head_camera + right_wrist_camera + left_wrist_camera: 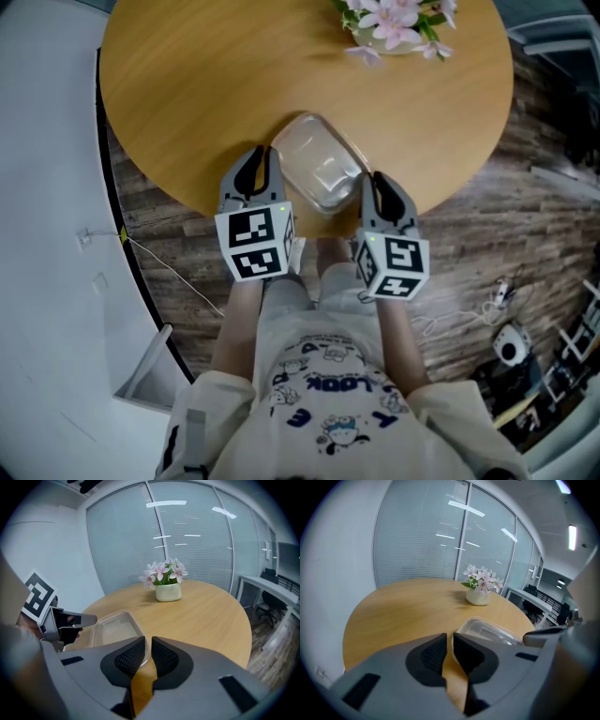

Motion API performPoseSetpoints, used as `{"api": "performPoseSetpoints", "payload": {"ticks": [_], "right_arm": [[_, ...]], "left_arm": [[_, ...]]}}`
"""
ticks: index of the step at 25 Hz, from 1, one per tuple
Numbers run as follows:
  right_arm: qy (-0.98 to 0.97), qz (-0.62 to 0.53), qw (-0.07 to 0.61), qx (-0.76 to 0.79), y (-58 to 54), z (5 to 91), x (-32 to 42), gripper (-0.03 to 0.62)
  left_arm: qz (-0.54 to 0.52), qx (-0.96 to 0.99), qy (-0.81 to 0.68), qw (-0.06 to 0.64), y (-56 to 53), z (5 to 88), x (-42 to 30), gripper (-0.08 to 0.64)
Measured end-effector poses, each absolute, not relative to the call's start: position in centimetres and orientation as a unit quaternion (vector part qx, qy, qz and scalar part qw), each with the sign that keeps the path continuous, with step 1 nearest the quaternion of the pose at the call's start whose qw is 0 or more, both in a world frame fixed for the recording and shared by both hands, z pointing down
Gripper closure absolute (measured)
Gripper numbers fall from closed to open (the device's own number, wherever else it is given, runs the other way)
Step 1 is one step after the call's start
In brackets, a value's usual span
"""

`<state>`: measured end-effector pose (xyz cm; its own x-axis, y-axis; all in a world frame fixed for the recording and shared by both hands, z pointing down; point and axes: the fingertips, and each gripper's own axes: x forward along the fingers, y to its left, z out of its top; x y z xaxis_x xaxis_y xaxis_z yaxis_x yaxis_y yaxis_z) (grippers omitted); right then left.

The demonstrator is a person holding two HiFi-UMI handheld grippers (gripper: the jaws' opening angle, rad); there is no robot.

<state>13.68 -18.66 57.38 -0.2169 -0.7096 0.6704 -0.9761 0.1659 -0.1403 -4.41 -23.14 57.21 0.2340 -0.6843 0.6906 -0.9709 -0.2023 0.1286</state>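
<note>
The clear plastic container lies at the near edge of the round table, well apart from the flower pot at the far edge. The left gripper is just beside its left side and the right gripper just beside its right side. In each gripper view the jaws are almost together, with only a narrow slit between the pads. The container rim shows just behind that slit, and I see nothing clearly pinched.

I judge the container to be light and thin-walled, so it bends easily and can dent or crack under a hard squeeze. Its smooth walls look slippery and it may slide on the wood towards the edge. The stiffer rim seems the best place to take hold, one gripper on each side, with gentle pressure
</note>
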Motion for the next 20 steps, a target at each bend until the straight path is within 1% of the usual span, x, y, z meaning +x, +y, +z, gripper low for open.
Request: {"api": "performPoseSetpoints", "payload": {"ticks": [10, 16, 20], "right_arm": [[-0.725, 0.290, 0.230, 0.581, -18.8, 57.7, 13.7, 0.568], [-0.724, 0.290, 0.228, 0.583, -18.8, 57.5, 13.8, 0.568], [-0.734, 0.286, 0.222, 0.574, -19.0, 56.8, 12.9, 0.569]], "left_arm": [[0.238, 0.730, -0.571, 0.293, -23.5, 57.2, -4.2, 0.537], [0.235, 0.731, -0.566, 0.299, -23.3, 57.3, -3.9, 0.557], [0.227, 0.749, -0.536, 0.316, -22.9, 57.2, -2.5, 0.557]]}}
